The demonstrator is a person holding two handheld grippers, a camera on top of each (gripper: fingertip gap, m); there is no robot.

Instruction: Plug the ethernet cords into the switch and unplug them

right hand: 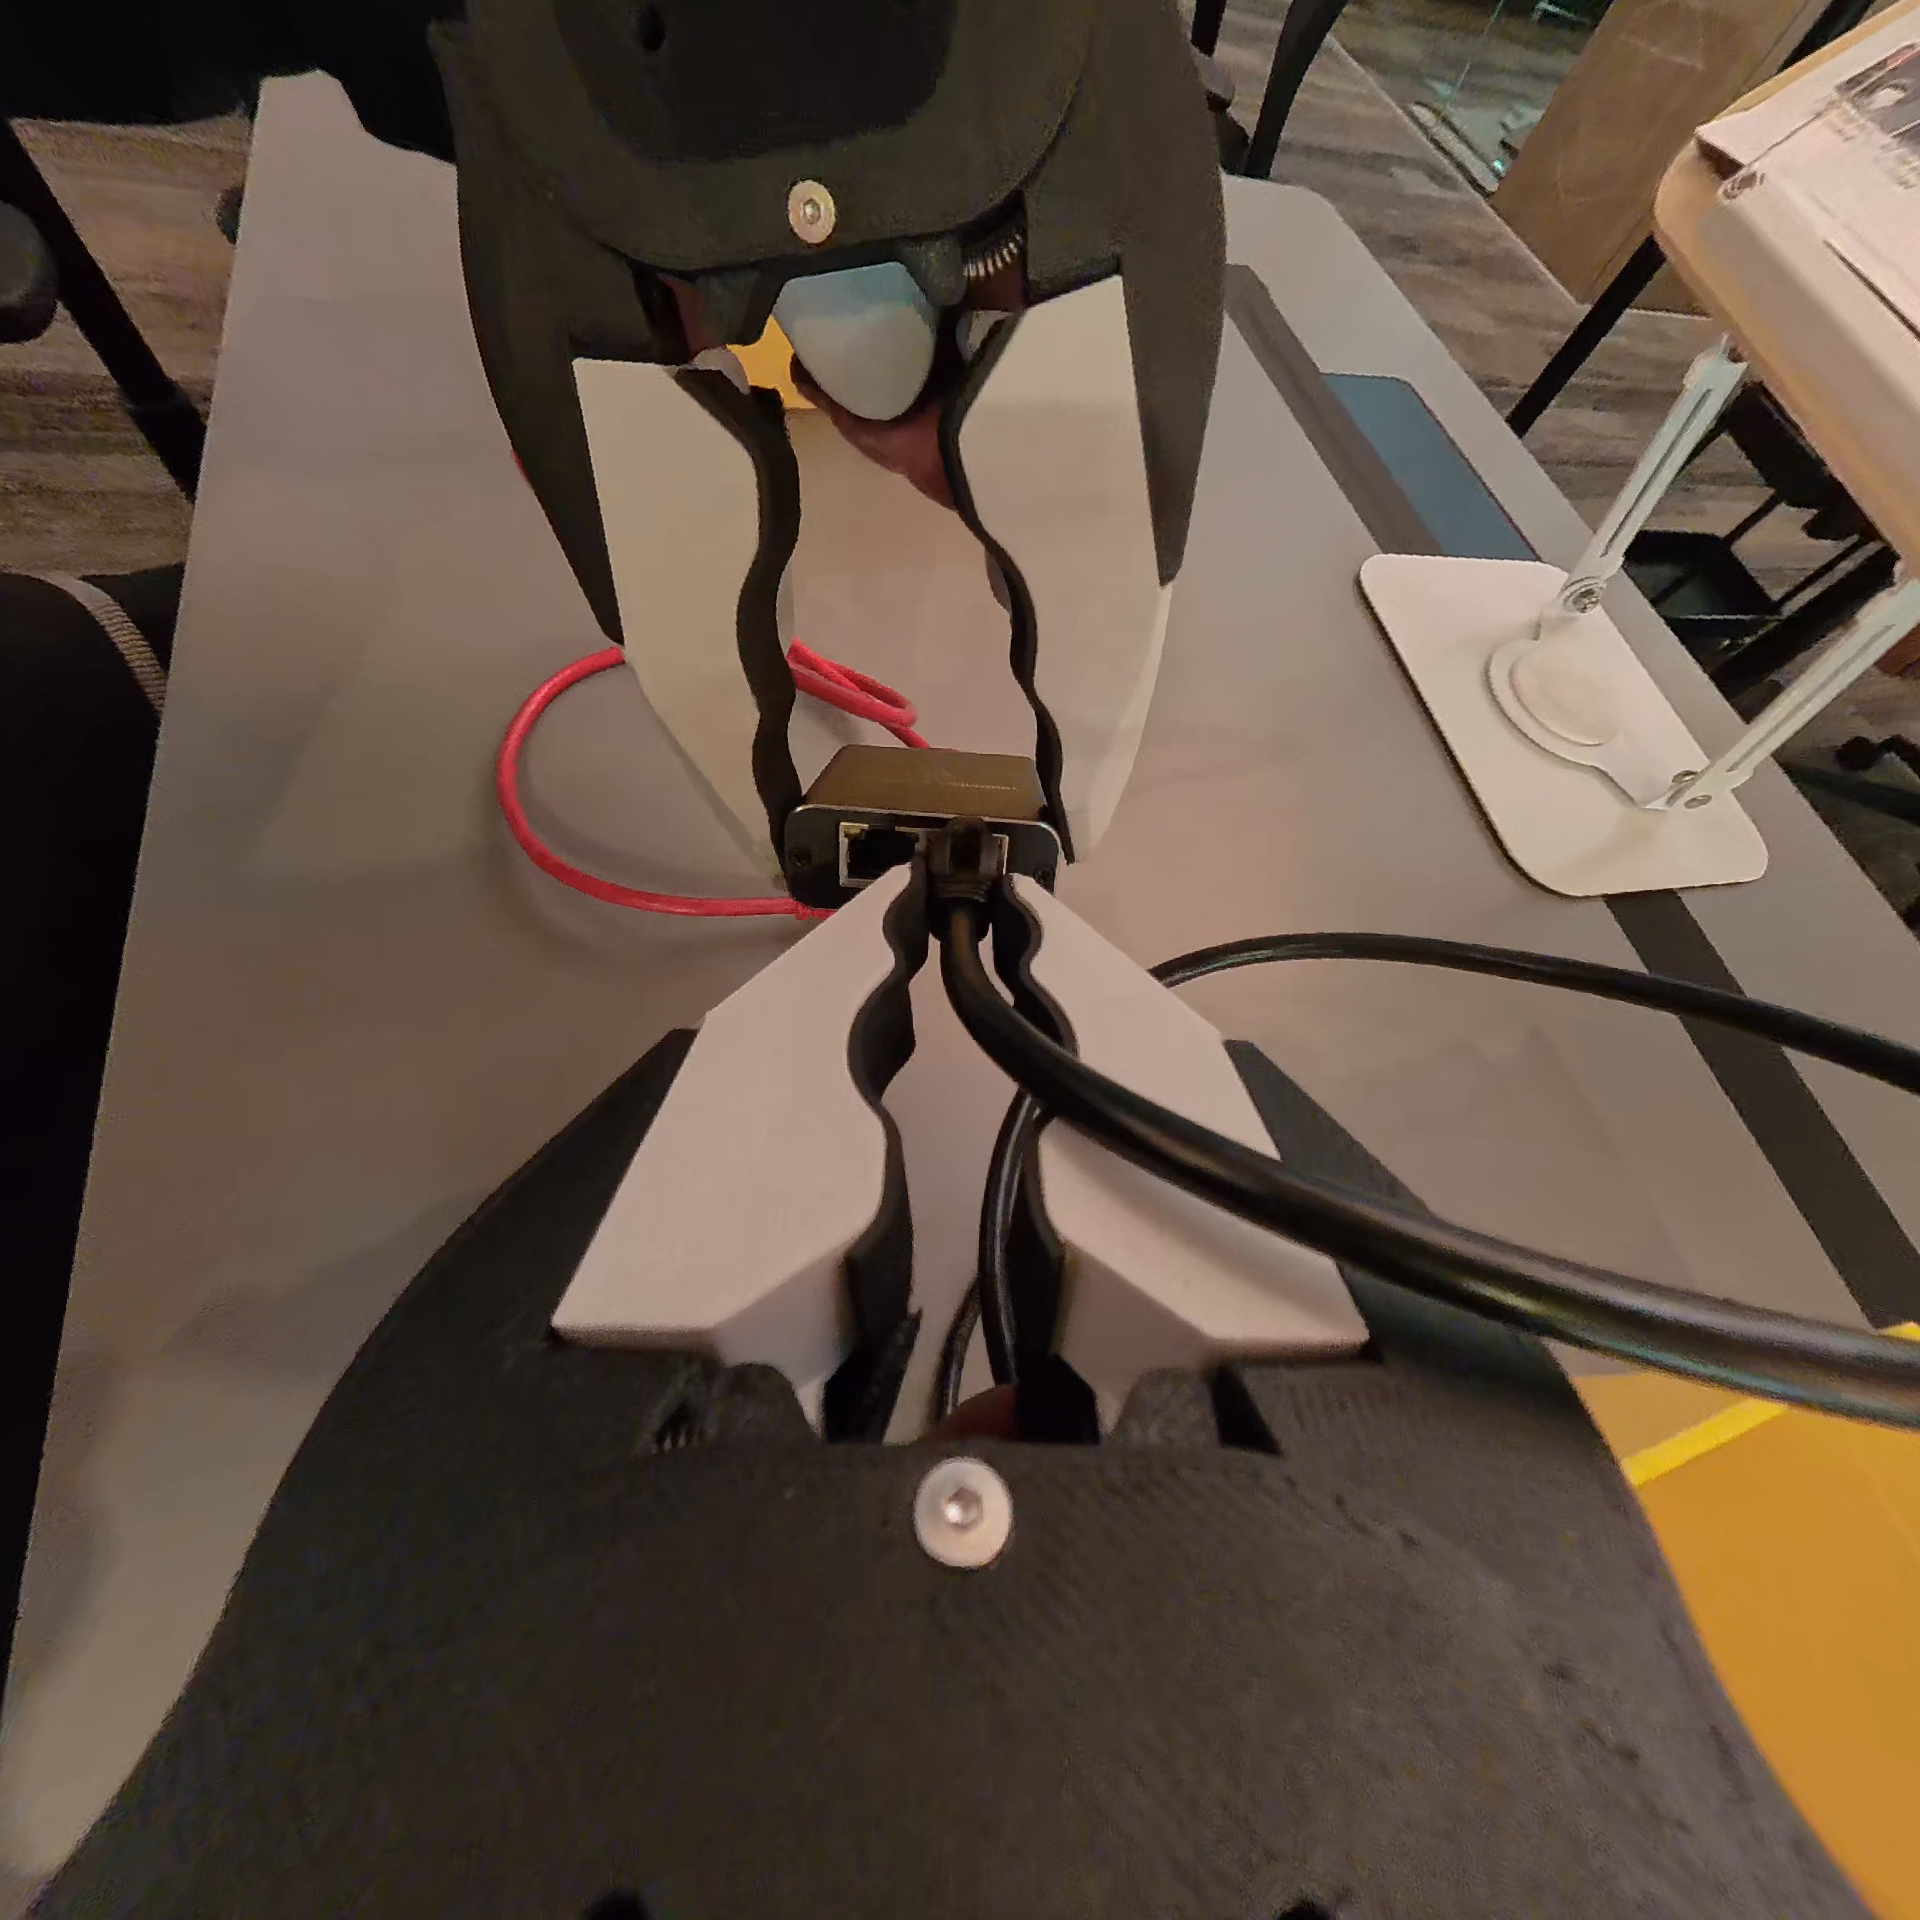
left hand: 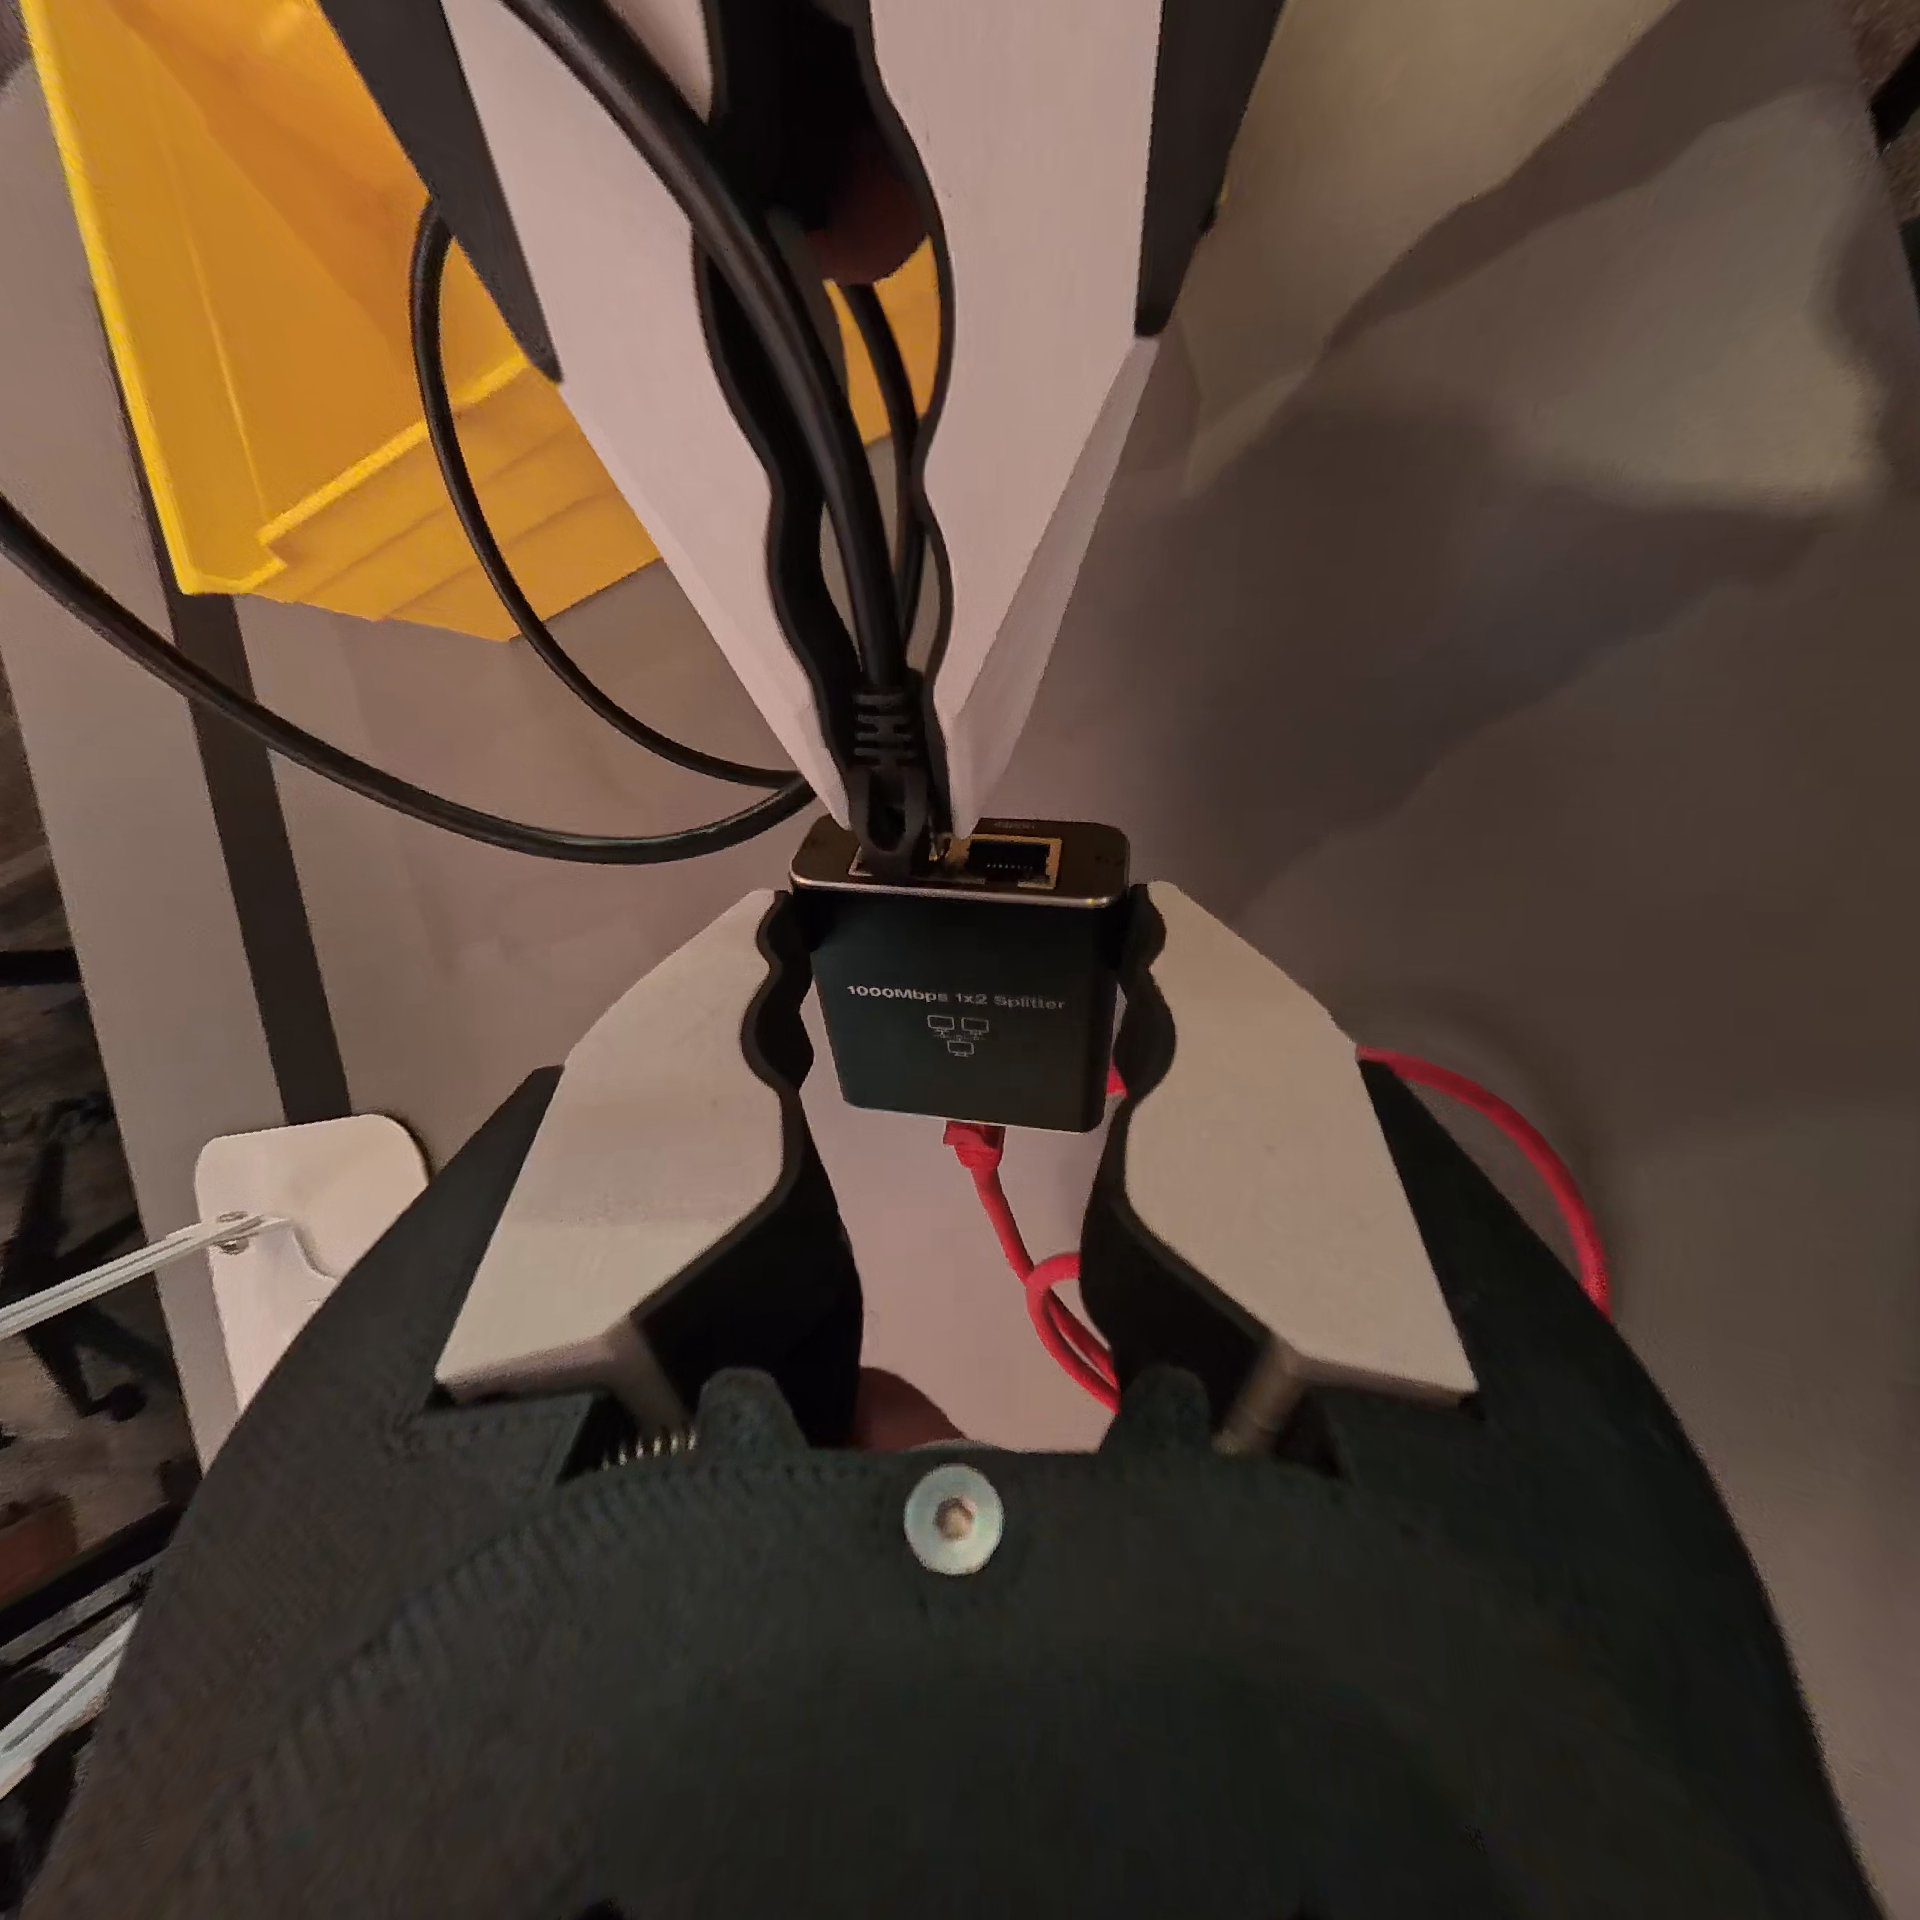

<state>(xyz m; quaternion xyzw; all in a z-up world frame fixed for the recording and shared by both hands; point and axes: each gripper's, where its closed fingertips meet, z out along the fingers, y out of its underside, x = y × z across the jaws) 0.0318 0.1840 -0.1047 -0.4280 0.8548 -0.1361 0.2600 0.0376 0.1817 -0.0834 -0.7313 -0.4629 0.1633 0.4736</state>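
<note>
The switch is a small black box with two ports on its far face. My left gripper is shut on its two sides and holds it over the grey table. A red cord is plugged into its near end. My right gripper is shut on the plug of a black cord, which sits in one port. The port beside it is open and bare. In the left wrist view the right gripper comes from the far side and pinches the black plug. The switch also shows in the right wrist view.
A yellow bin stands at the far left of the table. A white stand base with metal arms sits on the table to the right, under a cardboard box. The red cord loops on the table. More black cord trails to the left. Left and right tips are no more than a few centimetres apart.
</note>
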